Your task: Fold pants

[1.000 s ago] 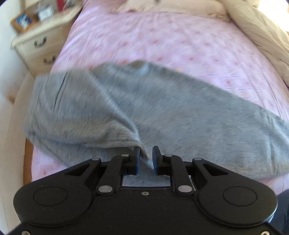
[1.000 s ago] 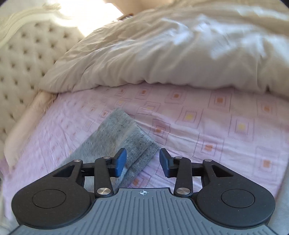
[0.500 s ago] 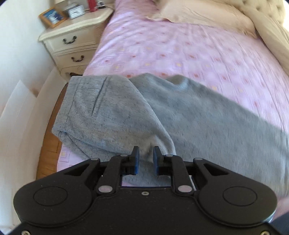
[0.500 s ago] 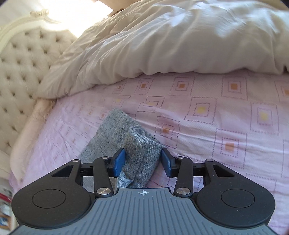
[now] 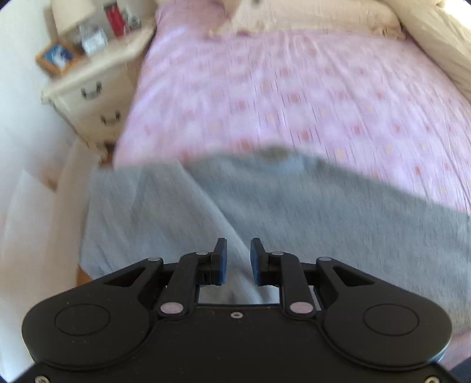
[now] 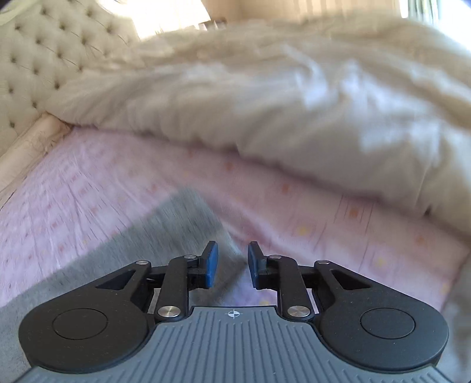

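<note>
Grey sweatpants (image 5: 265, 212) lie across the near part of a bed with a pink patterned sheet (image 5: 294, 88). In the left wrist view my left gripper (image 5: 238, 262) has its jaws slightly apart with a fold of the waist end between the fingertips. In the right wrist view the leg end of the pants (image 6: 164, 235) lies on the sheet (image 6: 88, 191). My right gripper (image 6: 232, 262) has its jaws slightly apart at the cuff edge. Both views are blurred, so the grip is unclear.
A cream nightstand (image 5: 94, 94) with a picture frame and small items stands left of the bed. A cream duvet (image 6: 294, 103) is bunched at the bed's far right side. A tufted headboard (image 6: 44, 59) and pillows (image 5: 309, 14) are at the head.
Both grippers have moved; the views shifted and blurred. The right jaws have narrowed around the cuff. The left jaws have opened a little wider than before.
</note>
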Motion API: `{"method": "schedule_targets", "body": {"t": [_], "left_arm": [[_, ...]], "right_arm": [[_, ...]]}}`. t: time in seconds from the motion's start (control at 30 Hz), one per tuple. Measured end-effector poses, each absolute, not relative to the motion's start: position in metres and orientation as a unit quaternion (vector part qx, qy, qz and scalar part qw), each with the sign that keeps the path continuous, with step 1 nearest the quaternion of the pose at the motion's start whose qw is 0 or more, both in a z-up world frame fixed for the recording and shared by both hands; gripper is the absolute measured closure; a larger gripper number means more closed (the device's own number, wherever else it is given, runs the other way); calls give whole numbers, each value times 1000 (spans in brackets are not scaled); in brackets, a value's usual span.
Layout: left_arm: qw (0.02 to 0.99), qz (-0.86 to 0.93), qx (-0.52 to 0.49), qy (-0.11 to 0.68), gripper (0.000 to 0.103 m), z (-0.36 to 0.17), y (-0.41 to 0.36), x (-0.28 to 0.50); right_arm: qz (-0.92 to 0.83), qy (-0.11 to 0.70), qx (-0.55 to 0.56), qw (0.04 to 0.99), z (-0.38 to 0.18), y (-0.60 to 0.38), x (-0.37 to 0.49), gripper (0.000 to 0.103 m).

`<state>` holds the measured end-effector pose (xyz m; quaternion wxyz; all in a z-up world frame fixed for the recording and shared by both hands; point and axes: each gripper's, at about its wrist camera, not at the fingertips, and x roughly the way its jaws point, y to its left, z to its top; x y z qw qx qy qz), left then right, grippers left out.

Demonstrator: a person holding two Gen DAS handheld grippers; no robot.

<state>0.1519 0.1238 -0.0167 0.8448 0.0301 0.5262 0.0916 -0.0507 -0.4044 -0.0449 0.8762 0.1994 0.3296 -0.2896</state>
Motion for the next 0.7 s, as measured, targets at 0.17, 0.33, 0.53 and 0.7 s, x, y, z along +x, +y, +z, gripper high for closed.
{"method": "schedule_targets", "body": {"t": [0.17, 0.33, 0.53, 0.7], "left_arm": [[844, 69, 87, 525, 66, 12, 135, 187], [821, 80, 176, 537, 66, 8, 155, 200], [797, 86, 152, 578, 66, -8, 212, 173], [767, 83, 137, 622, 67, -43, 247, 153]], "right_arm": [[-215, 291, 123, 924, 6, -354, -39, 76], [-68, 300, 52, 950, 33, -277, -11, 75], [126, 318, -74, 937, 20, -148, 18, 75], [269, 300, -170, 899, -3, -39, 22, 75]]}}
